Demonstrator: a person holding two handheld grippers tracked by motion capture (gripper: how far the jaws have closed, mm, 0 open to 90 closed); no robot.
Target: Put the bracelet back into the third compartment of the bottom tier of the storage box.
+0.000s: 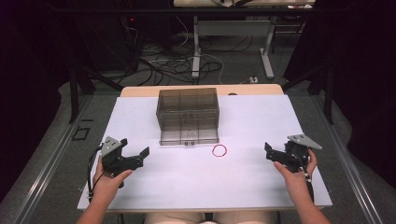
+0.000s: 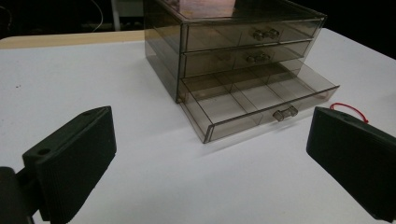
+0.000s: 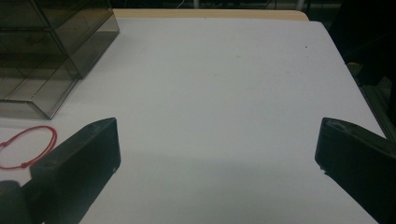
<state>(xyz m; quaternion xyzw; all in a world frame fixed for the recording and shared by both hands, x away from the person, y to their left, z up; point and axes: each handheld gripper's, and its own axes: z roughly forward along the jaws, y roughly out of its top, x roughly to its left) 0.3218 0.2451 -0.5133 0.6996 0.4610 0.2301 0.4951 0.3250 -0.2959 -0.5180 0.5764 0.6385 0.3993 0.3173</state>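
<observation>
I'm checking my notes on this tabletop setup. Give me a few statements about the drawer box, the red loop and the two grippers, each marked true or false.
1. The smoky clear plastic drawer box has its bottom drawer pulled out. True.
2. The thin red cord loop lies inside that drawer. False: it lies on the white table, in front of the box.
3. The left gripper holds the loop. False: its jaws are open and empty.
4. The right gripper is open. True.

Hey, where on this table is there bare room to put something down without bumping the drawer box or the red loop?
Free: the white table right of the drawer box, and the wide strip between the left gripper and right gripper. Crowded: just in front of the open bottom drawer, where the red loop lies.
</observation>
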